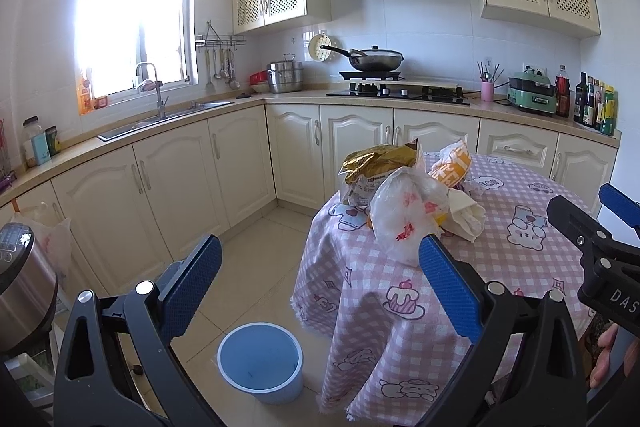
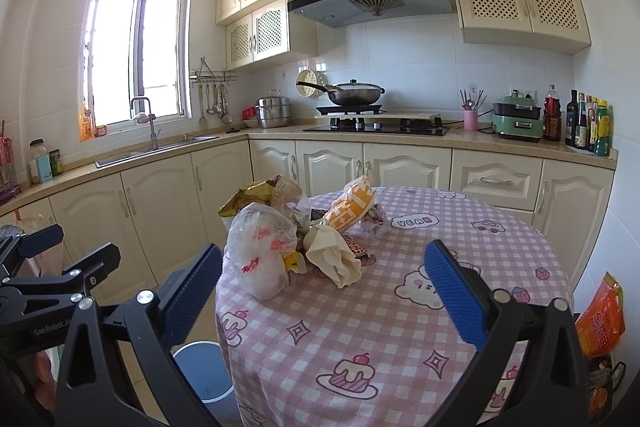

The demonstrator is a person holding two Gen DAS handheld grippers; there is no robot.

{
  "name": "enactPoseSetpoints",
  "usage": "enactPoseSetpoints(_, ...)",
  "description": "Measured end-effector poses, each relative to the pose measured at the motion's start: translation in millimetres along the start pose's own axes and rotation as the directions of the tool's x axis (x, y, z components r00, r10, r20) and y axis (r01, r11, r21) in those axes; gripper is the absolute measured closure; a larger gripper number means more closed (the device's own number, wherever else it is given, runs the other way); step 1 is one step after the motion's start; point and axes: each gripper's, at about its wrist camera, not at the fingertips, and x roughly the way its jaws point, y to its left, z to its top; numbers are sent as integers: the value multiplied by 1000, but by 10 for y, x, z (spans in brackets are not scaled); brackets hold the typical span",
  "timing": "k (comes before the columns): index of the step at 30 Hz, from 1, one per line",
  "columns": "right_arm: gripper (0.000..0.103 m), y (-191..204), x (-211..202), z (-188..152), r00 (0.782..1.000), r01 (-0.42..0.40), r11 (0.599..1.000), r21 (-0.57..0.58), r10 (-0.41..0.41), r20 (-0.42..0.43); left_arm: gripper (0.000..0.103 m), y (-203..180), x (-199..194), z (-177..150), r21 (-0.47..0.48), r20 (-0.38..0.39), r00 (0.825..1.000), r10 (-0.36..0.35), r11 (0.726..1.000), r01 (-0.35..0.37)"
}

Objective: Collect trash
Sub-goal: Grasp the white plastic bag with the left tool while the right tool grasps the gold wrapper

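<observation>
Glossy foil bag [image 1: 380,157], checked cloth tablecloth [image 1: 500,251]

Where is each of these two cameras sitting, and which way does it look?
Left wrist: rides on the left claw, facing the kitchen counter and the table's left edge; its blue fingers, the right claw and a hand's fingertips show.
Right wrist: rides on the right claw, facing over the table; the left claw shows at left.
Both show the trash pile, the blue bin and the stove.

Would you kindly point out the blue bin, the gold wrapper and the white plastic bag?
blue bin [image 1: 260,363]: left wrist view, inner floor.
gold wrapper [image 1: 376,157]: left wrist view, crumpled top.
white plastic bag [image 2: 260,251]: right wrist view, front bulge.
</observation>
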Motion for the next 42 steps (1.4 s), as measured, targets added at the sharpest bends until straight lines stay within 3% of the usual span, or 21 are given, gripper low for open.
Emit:
enactPoseSetpoints(7,4,-103,242,-45,999,24,999,26,-23,-28,8,-51,266,26,-11,-46,997,-62,998,62)
enactPoseSetpoints(12,4,-191,476,-64,998,41,998,49,-39,-50,8,-131,611,53,-36,-103,984,-145,989,142)
enactPoseSetpoints(19,4,-281,778,109,999,26,996,79,-25,-26,8,-205,964,144,-57,-126,978,-164,986,158)
enactPoseSetpoints(25,4,-75,1276,433,996,-75,993,95,80,-49,8,25,1091,292,-76,-96,993,-68,995,60)
enactPoseSetpoints(28,4,62,1607,562,980,-155,976,151,171,-103,8,196,1193,365,-85,-88,996,14,996,-22)
enactPoseSetpoints(33,4,284,2122,671,966,-131,968,214,173,-193,8,389,1346,380,-113,-98,994,57,991,-68)
enactPoseSetpoints(37,5,340,2520,578,941,-89,961,262,167,-294,8,414,1438,347,-117,-110,993,39,992,-52)
enactPoseSetpoints(39,17,331,2575,532,938,-94,955,280,180,-297,8,384,1480,329,-117,-115,993,12,993,-26)
enactPoseSetpoints(40,42,331,2584,516,939,-89,958,274,172,-299,8,382,1497,322,-121,-118,993,1,993,-15)
enactPoseSetpoints(41,53,321,2583,505,938,-90,957,275,174,-298,8,366,1517,315,-124,-120,993,-16,992,1)
enactPoseSetpoints(42,56,310,2593,491,936,-90,957,276,176,-304,8,358,1531,308,-127,-120,992,-29,992,13)
